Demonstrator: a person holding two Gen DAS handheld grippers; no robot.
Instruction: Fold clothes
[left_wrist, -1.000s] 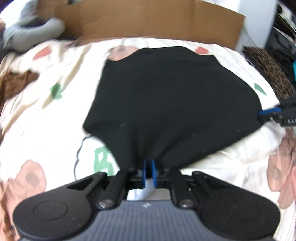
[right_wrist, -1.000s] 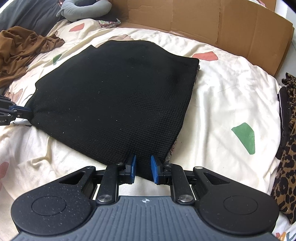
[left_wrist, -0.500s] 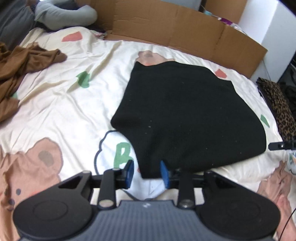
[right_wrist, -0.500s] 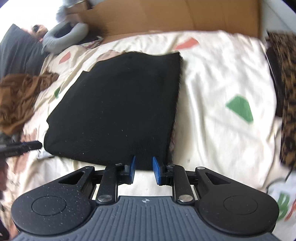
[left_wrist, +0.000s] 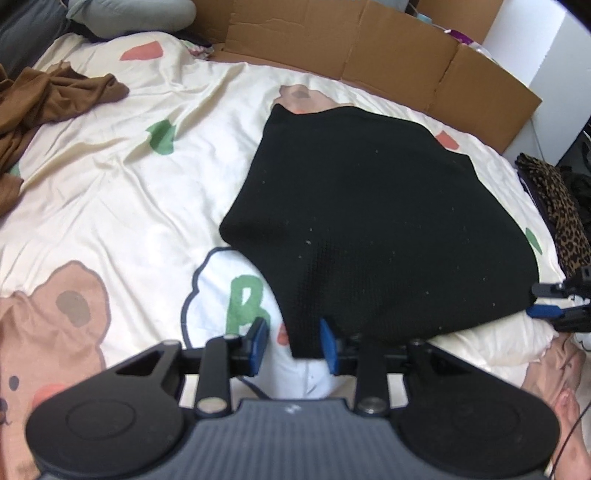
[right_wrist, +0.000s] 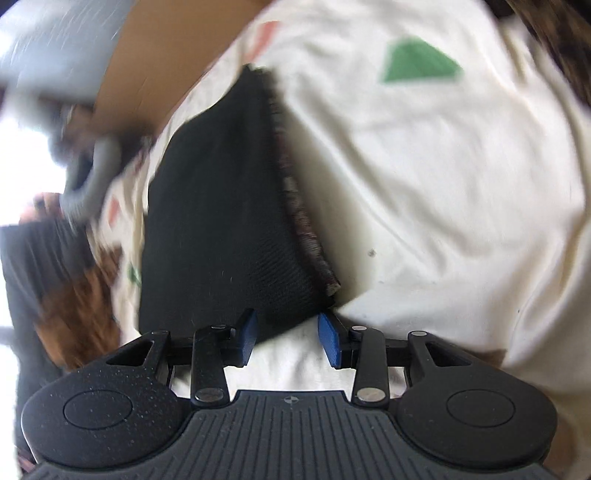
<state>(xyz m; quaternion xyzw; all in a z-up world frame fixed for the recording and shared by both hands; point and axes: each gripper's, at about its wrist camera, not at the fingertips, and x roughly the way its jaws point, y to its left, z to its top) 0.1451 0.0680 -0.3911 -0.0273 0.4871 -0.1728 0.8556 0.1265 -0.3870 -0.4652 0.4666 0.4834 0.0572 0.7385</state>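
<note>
Most of what lies ahead of both sets of jaws is the cream bedsheet (left_wrist: 122, 206), printed with bears, green and red patches and a big green letter just in front of the left gripper (left_wrist: 291, 343). Cardboard (left_wrist: 369, 55) walls off the far edge. Off to the left of the left jaws sits a crumpled brown garment (left_wrist: 48, 99), beyond it a grey cushion (left_wrist: 129, 14); off to the right, a leopard-print cloth (left_wrist: 554, 199). Nothing lies across the work.

Now the black knit garment (left_wrist: 369, 229): folded into a broad flat panel, waffle-textured, flecked with lint, spread ahead of and to the right of the left jaws. Its near corner hangs down between the left fingers, brushing the right blue pad (left_wrist: 328, 345), but the jaws stand apart, released, nothing pinched. In the right wrist view, badly smeared, the garment (right_wrist: 221, 206) runs away from the jaws, a fuzzy reddish-brown edge (right_wrist: 299, 206) showing underneath on its right side. The right gripper (right_wrist: 286, 336) is opening, the corner sitting loose just beyond its pads. It shows too at the left view's right edge (left_wrist: 554, 306).

A second ago both grippers were pinching the hem, the left tightly; both have let go, and the right view has rolled hard over.
</note>
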